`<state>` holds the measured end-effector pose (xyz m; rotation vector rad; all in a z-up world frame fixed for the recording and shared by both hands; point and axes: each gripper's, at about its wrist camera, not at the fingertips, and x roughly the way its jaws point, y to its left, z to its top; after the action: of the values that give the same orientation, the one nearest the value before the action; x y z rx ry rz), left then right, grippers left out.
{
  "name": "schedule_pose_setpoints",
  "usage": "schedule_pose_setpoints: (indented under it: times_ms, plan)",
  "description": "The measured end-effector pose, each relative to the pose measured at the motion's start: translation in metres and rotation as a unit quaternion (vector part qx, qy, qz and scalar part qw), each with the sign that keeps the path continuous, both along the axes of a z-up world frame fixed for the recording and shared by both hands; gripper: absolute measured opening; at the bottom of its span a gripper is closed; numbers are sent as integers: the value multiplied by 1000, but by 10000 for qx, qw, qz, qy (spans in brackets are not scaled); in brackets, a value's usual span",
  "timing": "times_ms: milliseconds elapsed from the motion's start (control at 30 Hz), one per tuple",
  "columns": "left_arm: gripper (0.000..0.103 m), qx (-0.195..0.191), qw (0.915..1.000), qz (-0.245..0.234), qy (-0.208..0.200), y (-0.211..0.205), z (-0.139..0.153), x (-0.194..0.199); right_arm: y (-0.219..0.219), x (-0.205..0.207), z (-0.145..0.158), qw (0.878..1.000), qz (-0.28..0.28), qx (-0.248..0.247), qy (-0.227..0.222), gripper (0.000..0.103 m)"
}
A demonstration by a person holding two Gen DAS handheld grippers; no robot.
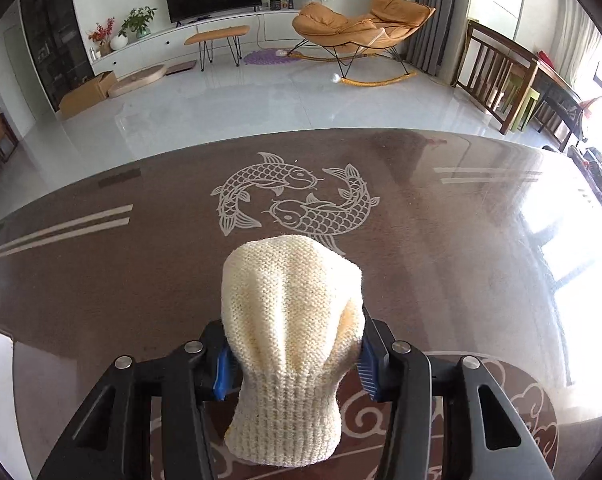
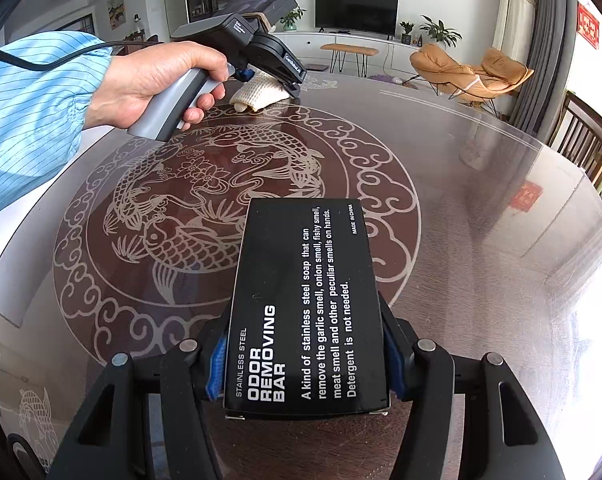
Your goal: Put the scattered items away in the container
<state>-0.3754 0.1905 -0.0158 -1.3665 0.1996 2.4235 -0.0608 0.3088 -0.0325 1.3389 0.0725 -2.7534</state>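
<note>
My left tongs (image 1: pixel 291 354) are clamped on a cream knit glove (image 1: pixel 291 320), their blue pads (image 1: pixel 222 364) pressing into both sides of it just above the ribbed cuff. The wool bulges out over the pads, so the jaws are biting into soft stuff, not resting on it. In the right view the glove (image 2: pixel 261 94) lies on the table (image 2: pixel 481 240), just beyond the far rim of the round fish medallion (image 2: pixel 205 216), with my left hand (image 2: pixel 157 84) on the grip above it.

I judge the glove light, limp and squashy. It will sag and fold as soon as it leaves the glass, fingers dangling. It cannot break, and the knit gives plenty of friction against the pads, so slipping is unlikely. The hold near the cuff seems right to me: the ribbing is the densest part, and the wool bunches there into something the jaws can squeeze.

My right tongs (image 2: pixel 303 368) are clamped on a black box (image 2: pixel 305 312), pads on its two long sides near its near end; the rest juts out over the medallion's near rim. The print says it is a stainless steel soap bar. I take the card to be stiff but crushable, and smooth, and heavier than it looks if the bar is inside. Held at one end, it may droop or twist; a hold nearer its middle would steady it.

No container shows in either view.
</note>
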Motion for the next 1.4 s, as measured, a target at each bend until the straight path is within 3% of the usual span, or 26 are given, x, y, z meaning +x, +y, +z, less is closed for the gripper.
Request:
schedule_pose_setpoints:
  times_ms: [100, 267, 333, 467, 500, 533, 567, 600, 633, 767, 1400]
  plan:
    - [47, 292, 9992, 258, -72, -31, 0, 41, 0, 0, 0, 10000, 0, -3, -1, 60]
    - [48, -168, 9993, 346, 15, -100, -4, 184, -1, 0, 0, 10000, 1, 12, 2, 60]
    - [47, -138, 9985, 533, -19, -129, -5, 237, -6, 1, 0, 9999, 19, 136, 33, 60]
    - [51, -48, 9976, 681, 96, -153, -8, 296, -27, 1, 0, 9998, 97, -154, 17, 60]
    - [51, -21, 9972, 720, 192, -155, -10, 301, -36, 0, 0, 9999, 113, -120, 9, 60]
    - [60, -14, 9969, 734, 274, -154, -11, 301, -44, -2, 0, 9999, 110, -93, 4, 60]
    - [83, -77, 9967, 747, 313, -151, -14, 299, -51, -5, 0, 9999, 67, -100, -2, 61]
    - [99, -154, 9964, 777, 303, -147, -18, 294, -56, -8, 0, 9999, 10, -103, -19, 66]
    - [103, -125, 9959, 838, 313, -146, -20, 291, -61, -11, -1, 9999, 23, -103, -53, 78]
    - [103, -97, 9951, 903, 391, -146, -20, 288, -73, -14, -4, 9997, 210, -23, -130, 87]
    - [103, -125, 9949, 922, 393, -146, -21, 287, -74, -14, -4, 9997, 204, 9, -141, 89]
